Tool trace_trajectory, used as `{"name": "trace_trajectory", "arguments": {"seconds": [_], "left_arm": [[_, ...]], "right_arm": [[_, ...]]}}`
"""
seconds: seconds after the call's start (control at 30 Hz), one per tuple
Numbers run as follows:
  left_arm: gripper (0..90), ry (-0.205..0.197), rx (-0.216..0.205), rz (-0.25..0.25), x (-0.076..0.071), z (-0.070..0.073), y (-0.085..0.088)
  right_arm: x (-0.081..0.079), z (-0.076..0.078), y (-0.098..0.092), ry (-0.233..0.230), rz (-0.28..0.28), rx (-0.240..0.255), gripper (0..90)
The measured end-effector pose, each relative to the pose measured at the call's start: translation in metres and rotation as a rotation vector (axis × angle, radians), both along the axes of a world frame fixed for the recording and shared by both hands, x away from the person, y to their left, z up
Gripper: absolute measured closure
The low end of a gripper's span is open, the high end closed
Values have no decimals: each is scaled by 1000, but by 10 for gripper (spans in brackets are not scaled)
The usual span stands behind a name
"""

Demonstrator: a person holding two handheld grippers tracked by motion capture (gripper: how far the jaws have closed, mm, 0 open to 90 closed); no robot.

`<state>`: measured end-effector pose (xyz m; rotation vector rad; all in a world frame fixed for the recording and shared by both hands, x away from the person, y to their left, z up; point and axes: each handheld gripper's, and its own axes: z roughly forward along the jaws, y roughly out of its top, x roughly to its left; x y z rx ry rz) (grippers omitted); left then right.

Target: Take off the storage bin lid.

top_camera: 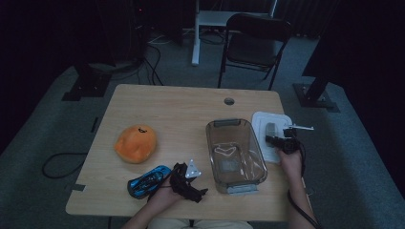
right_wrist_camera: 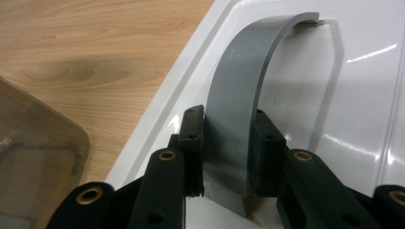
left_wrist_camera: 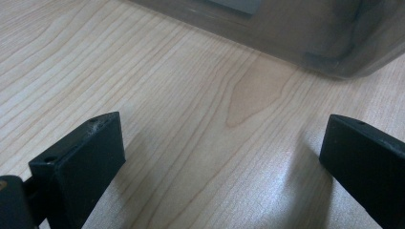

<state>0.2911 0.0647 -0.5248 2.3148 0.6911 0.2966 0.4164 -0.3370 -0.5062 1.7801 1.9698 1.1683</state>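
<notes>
Nearest the lens in the right gripper view, we see the right gripper [right_wrist_camera: 228, 143] with its two black jaws clamped on the arched grey plastic handle [right_wrist_camera: 239, 95] of the white rectangular plastic lid [right_wrist_camera: 363, 95]. The lid lies flat on the light wooden table [top_camera: 181, 109], just right of the clear smoky rectangular plastic container [top_camera: 235, 155], which stands open. The left gripper [left_wrist_camera: 224, 157] rests low over bare tabletop near the container's front corner, its jaws wide apart with nothing between them. A blue toy car [top_camera: 148, 181] and a round orange plush toy [top_camera: 136, 143] sit to the left, well apart from the lid. We judge the work in hand to be moving the lid by its handle. Risks: the handle is smooth and curved, so the pads could slide along it; a lift from this off-centre grip could tilt the lid; and the unbraced container may shift if the lid knocks its rim.
</notes>
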Motion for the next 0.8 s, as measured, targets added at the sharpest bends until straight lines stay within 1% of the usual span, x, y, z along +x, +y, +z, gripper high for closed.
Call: {"name": "trace_trajectory", "arguments": {"seconds": [0.1,0.17,0.27,0.3,0.33,0.37,0.43,0.47,0.53,0.6,0.63,0.7,0.77,0.8], "left_arm": [[19,0,1,0,0,0,0],[19,0,0,0,0,0,0],[19,0,1,1,0,0,0],[19,-1,0,3,0,0,0],[19,-1,1,7,0,0,-1],[19,-1,1,8,0,0,-1],[19,-9,3,14,-1,0,-1],[19,-18,8,16,-1,1,-2],[20,-33,33,14,-2,3,-2],[19,-27,19,13,-2,8,-2],[19,-21,8,21,-1,12,-1],[20,-24,-5,30,0,17,-1],[20,-26,-21,51,3,24,1],[19,-24,-28,55,5,27,2]], "right_arm": [[1,-4,-1,16,4,15,704],[2,-5,-1,14,5,26,705],[3,-5,0,19,10,25,700],[3,-4,0,20,13,17,696],[4,-4,1,21,15,6,677],[3,-2,1,20,23,5,628],[2,0,3,15,28,-3,576],[1,2,4,9,27,-10,541],[-1,7,5,-16,23,-16,480],[-4,13,5,-38,17,-22,426],[-5,15,6,-46,15,-29,404],[-8,18,7,-61,20,-53,346],[-10,19,8,-71,21,-64,303],[-12,20,8,-73,27,-63,266]]}}
